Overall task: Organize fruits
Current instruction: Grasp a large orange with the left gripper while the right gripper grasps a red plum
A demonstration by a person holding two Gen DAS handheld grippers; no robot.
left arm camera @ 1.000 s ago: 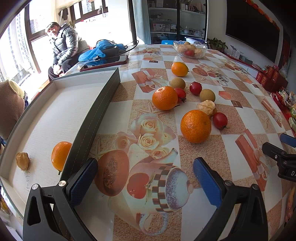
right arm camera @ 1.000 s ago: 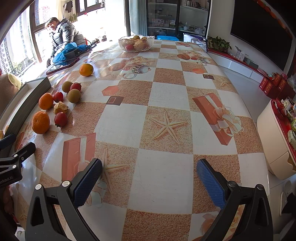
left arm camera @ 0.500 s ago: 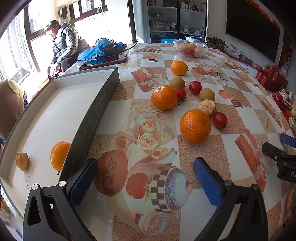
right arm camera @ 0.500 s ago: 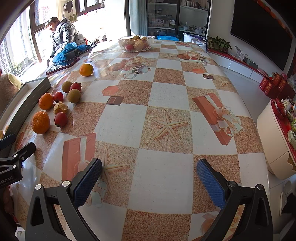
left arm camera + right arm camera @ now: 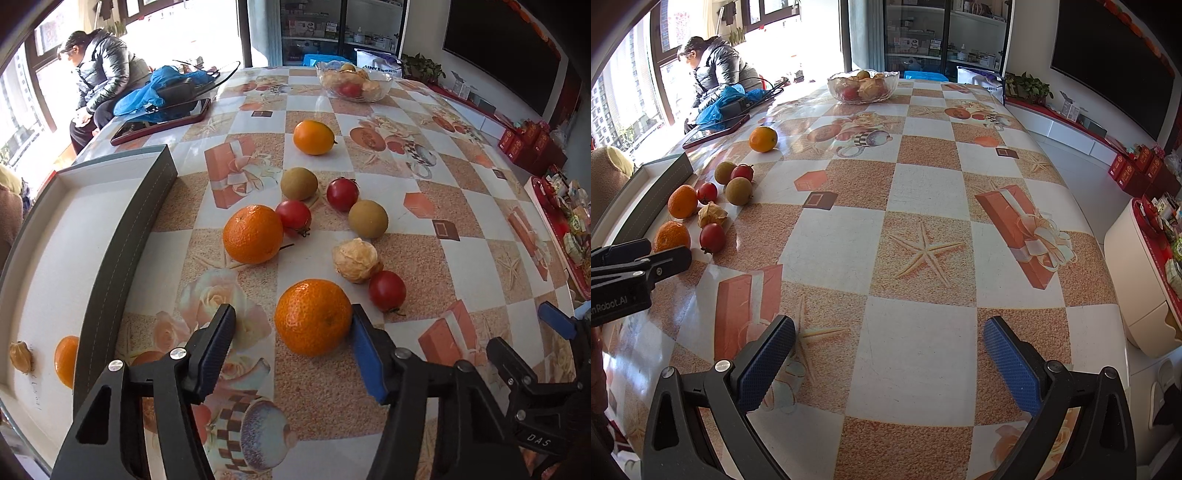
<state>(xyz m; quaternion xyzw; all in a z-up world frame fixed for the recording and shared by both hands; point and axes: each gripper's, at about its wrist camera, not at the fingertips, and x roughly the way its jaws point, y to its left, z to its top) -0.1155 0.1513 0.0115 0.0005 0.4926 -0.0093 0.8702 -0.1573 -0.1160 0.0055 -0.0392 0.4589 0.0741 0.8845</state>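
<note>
1. Nearest the camera, the left gripper [image 5: 291, 338] has its jaws spread around the near orange [image 5: 313, 316]; the blue right pad [image 5: 364, 354] touches or nearly touches the fruit's side, while the black left pad [image 5: 218, 345] stands clear of it, so the orange is not clamped.
2. Left of that orange, the grey-walled tray [image 5: 125, 236] with a white floor lies along the table edge; it holds one small orange [image 5: 66, 360], partly hidden behind the tray wall, and a papery husked fruit [image 5: 20, 356] just beside it on the side away from the wall.
3. Beyond the near orange, a second orange [image 5: 253, 233] lies closer to the tray, with a red tomato [image 5: 293, 216] touching its far side.
4. To the near orange's right sit a pale husked fruit [image 5: 356, 259] and another red tomato [image 5: 387, 290], the two touching.
5. Farther from the near orange come two brown-green round fruits [image 5: 299, 183] [image 5: 368, 218], with a third red tomato [image 5: 342, 194] between them.
6. Well past the near orange, a lone smooth orange fruit [image 5: 314, 137] lies apart from the cluster.
7. At the far end of the table, far beyond the near orange, a glass bowl [image 5: 863, 88] holds several red and tan fruits.
8. Right of the near orange, the right gripper [image 5: 888, 356] hangs over bare patterned tablecloth [image 5: 923, 258] with its blue pads wide apart and nothing between them.
9. Beyond the tray, a dark red phone [image 5: 162, 120] and a blue bag [image 5: 159, 92] rest at the table's edge, where a person in a dark jacket [image 5: 103, 74] sits.
</note>
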